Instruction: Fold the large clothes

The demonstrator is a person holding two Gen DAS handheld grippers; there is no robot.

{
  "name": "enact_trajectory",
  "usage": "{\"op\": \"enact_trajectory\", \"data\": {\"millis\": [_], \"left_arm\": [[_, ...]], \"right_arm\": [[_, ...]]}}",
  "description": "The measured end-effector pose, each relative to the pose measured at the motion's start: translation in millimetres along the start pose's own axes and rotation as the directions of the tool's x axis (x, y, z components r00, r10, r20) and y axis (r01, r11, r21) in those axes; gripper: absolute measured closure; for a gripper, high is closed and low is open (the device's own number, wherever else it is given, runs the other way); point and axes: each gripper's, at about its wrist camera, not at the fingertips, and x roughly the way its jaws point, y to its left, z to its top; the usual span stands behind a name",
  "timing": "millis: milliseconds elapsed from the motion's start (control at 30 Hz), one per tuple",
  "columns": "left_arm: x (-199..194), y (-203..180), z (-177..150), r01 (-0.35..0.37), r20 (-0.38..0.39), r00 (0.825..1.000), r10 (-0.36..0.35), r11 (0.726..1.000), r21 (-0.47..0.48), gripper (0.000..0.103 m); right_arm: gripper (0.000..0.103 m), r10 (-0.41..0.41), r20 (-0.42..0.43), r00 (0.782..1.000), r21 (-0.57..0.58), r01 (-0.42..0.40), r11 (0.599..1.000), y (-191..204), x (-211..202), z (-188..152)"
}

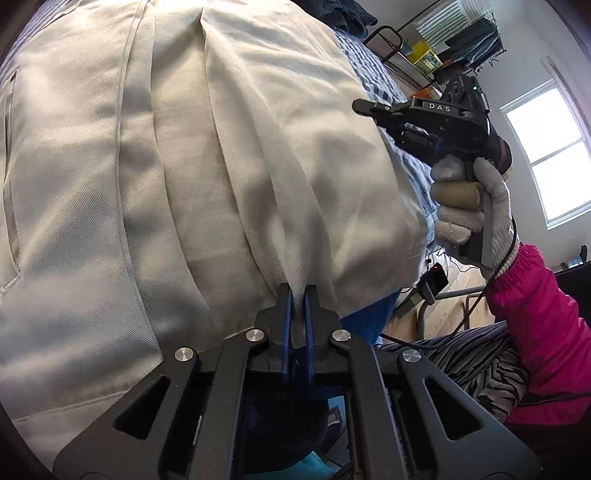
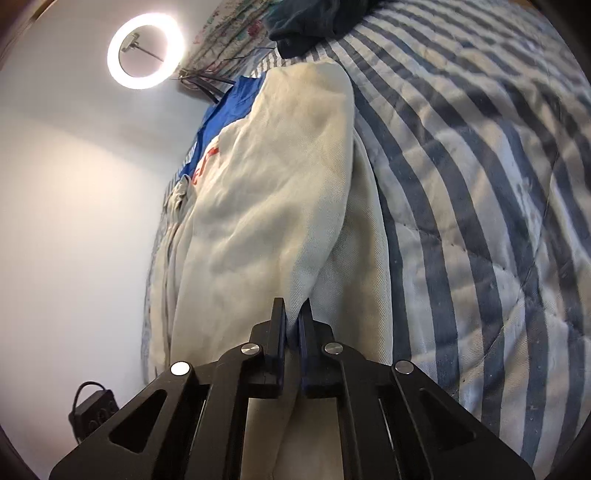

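Observation:
A large beige garment [image 1: 192,155], trousers by their seams and pocket, fills the left wrist view and hangs stretched toward me. My left gripper [image 1: 299,291] is shut on a pinched fold of it. In the right wrist view the same beige garment [image 2: 280,192] lies along the striped bed, and my right gripper [image 2: 293,308] is shut on its near edge. The right gripper also shows in the left wrist view [image 1: 364,106], held in a gloved hand to the right of the cloth.
A blue-and-white striped quilt [image 2: 480,206] covers the bed. A blue cloth with red print [image 2: 225,118] lies under the beige garment. Dark clothes [image 2: 310,22] are piled at the far end. A ring light [image 2: 146,51] and a white wall stand to the left.

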Motion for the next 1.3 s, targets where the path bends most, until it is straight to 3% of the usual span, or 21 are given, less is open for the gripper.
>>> {"op": "enact_trajectory", "data": {"millis": [133,267,467,700,767,833,867,933,1067,1200,1300], "left_arm": [[-4.2,-9.2,-3.6,0.083,0.0,0.997,-0.083,0.996,-0.014,0.1],[2.4,-29.5,0.5,0.083,0.004,0.997,-0.083,0.995,0.052,0.101],[26.7,-24.6,2.1,0.065,-0.029,0.998,-0.064,0.997,0.03,0.101],[21.8,-36.6,13.9,0.101,-0.019,0.995,-0.101,0.995,0.025,0.101],[22.3,-41.5,14.7,0.102,-0.017,0.995,-0.101,0.994,0.036,0.101],[25.3,-43.6,15.9,0.088,-0.018,0.996,-0.088,0.995,0.048,0.101],[25.7,-43.7,16.8,0.073,-0.016,0.997,-0.072,0.995,0.062,0.101],[30.2,-37.1,15.2,0.03,-0.015,0.999,-0.029,0.996,0.081,0.101],[32.8,-36.1,12.8,0.012,-0.013,1.0,-0.011,0.996,0.083,0.101],[27.3,-42.0,9.7,-0.002,-0.017,1.0,0.004,0.993,0.114,0.101],[15.7,-43.3,8.6,0.004,-0.014,1.0,-0.002,0.994,0.113,0.101]], "right_arm": [[0.099,-0.105,0.03,0.994,-0.112,0.107,0.988,41.5,-14.2,8.5],[0.094,-0.232,0.112,0.966,-0.2,0.251,0.947,59.2,-40.1,22.2],[0.094,-0.226,0.046,0.973,-0.141,0.231,0.963,33.8,-53.1,10.9],[0.092,-0.197,-0.048,0.979,-0.198,0.184,0.963,31.0,-91.0,-61.6],[0.082,-0.191,-0.083,0.978,-0.209,0.17,0.963,32.3,-93.3,-81.0],[0.061,-0.208,-0.113,0.971,-0.231,0.178,0.957,31.0,-91.5,-100.3],[0.06,-0.239,-0.124,0.963,-0.254,0.202,0.946,30.5,-87.8,-108.7],[0.06,-0.282,-0.148,0.948,-0.284,0.232,0.93,27.1,-78.4,-119.4],[0.06,-0.301,-0.202,0.932,-0.272,0.242,0.931,11.0,-57.0,-125.8],[0.061,-0.24,-0.249,0.938,-0.256,0.176,0.951,6.6,-40.2,-124.9],[0.082,-0.219,-0.259,0.941,-0.245,0.155,0.957,5.3,-35.8,-123.0]]}}
